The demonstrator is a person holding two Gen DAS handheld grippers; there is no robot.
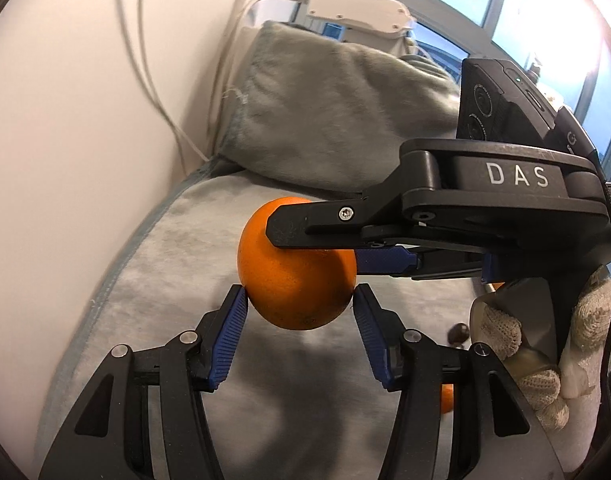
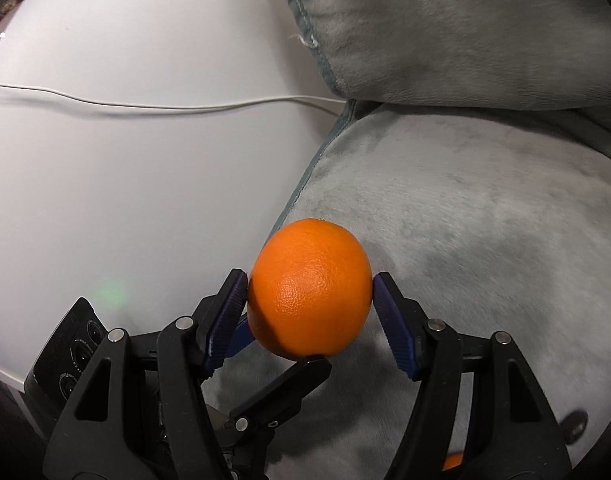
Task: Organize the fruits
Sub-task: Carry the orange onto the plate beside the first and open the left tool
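One orange [image 1: 295, 276] is held in the air above a grey plush sofa seat [image 1: 177, 280]. In the left wrist view my left gripper [image 1: 299, 300] has both blue pads against the orange's sides. My right gripper comes in from the right, with one black finger [image 1: 305, 226] across the orange's top. In the right wrist view the same orange [image 2: 309, 292] sits between the right gripper's [image 2: 309, 292] blue pads, and a left gripper finger [image 2: 297, 376] touches it from below. Both grippers are shut on the orange.
A grey back cushion [image 1: 337, 108] stands behind the seat, beside a white wall [image 1: 65, 160] with white cables [image 2: 145, 102]. Another orange [image 1: 446, 398] and a small dark fruit [image 1: 457, 332] lie on the seat below. A gloved hand [image 1: 545, 360] holds the right gripper.
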